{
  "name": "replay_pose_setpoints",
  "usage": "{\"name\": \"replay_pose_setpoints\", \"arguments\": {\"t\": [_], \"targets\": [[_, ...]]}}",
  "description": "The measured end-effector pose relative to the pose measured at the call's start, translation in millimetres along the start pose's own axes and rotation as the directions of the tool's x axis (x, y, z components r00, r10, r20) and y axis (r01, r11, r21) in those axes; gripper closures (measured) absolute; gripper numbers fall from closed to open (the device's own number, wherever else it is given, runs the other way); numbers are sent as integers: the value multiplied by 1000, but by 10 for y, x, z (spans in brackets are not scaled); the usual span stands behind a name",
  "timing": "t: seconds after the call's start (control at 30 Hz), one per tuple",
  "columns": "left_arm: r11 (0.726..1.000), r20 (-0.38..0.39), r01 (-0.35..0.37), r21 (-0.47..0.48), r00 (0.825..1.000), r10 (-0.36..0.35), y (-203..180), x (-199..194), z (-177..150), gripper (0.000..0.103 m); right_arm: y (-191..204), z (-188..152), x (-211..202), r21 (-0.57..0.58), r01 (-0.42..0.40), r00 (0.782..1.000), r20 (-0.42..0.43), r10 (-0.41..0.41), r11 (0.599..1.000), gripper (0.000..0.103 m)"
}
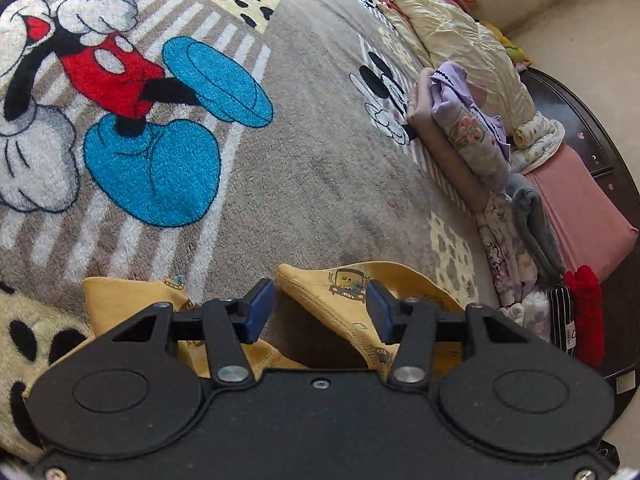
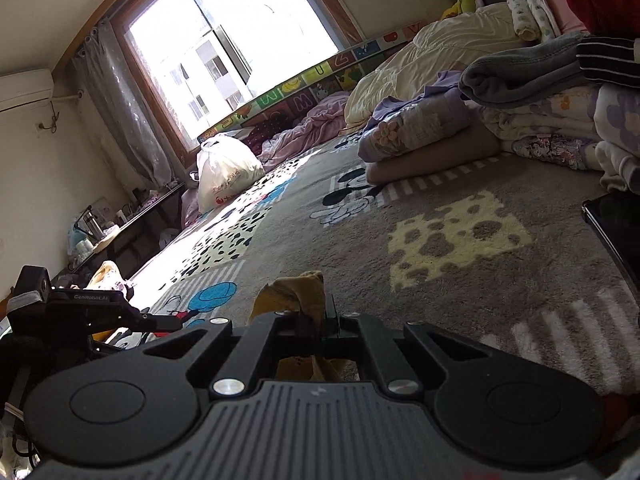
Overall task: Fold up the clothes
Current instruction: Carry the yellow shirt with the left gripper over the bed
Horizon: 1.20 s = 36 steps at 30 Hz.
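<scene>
Left gripper (image 1: 320, 310): open above yellow garment (image 1: 352, 292).
Right gripper (image 2: 320, 320): clamped on garment.
Advice: pinch the hem squarely, spread flat on the carpet (image 1: 312, 152).

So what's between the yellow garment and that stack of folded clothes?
Only bare rug separates the yellow garment from the folded stack, seen in the left wrist view.

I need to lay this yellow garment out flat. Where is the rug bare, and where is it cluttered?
Bare: the grey rug between the blue-shoed cartoon mouse and the folded clothes stack; also around the yellow spotted patch. Crowded: the stacked clothes, cream quilt and white plastic bag along the edges.
</scene>
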State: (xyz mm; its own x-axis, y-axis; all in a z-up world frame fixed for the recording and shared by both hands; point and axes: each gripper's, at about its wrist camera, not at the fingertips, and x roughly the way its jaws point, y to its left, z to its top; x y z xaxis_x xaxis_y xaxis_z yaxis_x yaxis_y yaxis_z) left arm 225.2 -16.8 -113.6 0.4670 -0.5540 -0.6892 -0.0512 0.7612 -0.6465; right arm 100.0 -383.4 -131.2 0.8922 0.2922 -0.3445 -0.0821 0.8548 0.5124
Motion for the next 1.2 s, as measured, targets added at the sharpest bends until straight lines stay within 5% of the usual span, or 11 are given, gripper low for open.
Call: {"name": "replay_pose_setpoints", "arguments": {"t": [0.17,0.3,0.47,0.6,0.77,0.93,1.03,1.2], "targets": [[999,-31,-18,-38,999,17,28,179,54,54,-30,-2,44,9,-5,1000,-11,5,1000,98],[999,-35,-15,45,999,17,-42,205,8,95,-2,-11,75,5,-12,1000,-18,12,1000,98],[978,99,38,204,993,-59,-181,-159,-105,100,23,-11,54,-2,-24,1000,-10,24,1000,98],[931,241,19,365,964,-114,-344,-620,-146,100,21,18,4,5,-42,999,8,42,999,98],[843,418,-47,535,883,-215,-619,-1267,-137,100,148,238,-158,-6,-85,994,66,85,996,98],[745,564,-165,646,762,-320,-923,-1990,-174,100,568,798,-528,-110,-165,962,199,185,980,98],[722,624,-208,660,687,-372,-1041,-2393,-212,100,941,1175,-808,-221,-207,929,263,262,953,98],[704,672,-238,670,597,-437,-1135,-2937,-283,100,1387,1612,-1196,-355,-230,883,314,348,906,98]]}}
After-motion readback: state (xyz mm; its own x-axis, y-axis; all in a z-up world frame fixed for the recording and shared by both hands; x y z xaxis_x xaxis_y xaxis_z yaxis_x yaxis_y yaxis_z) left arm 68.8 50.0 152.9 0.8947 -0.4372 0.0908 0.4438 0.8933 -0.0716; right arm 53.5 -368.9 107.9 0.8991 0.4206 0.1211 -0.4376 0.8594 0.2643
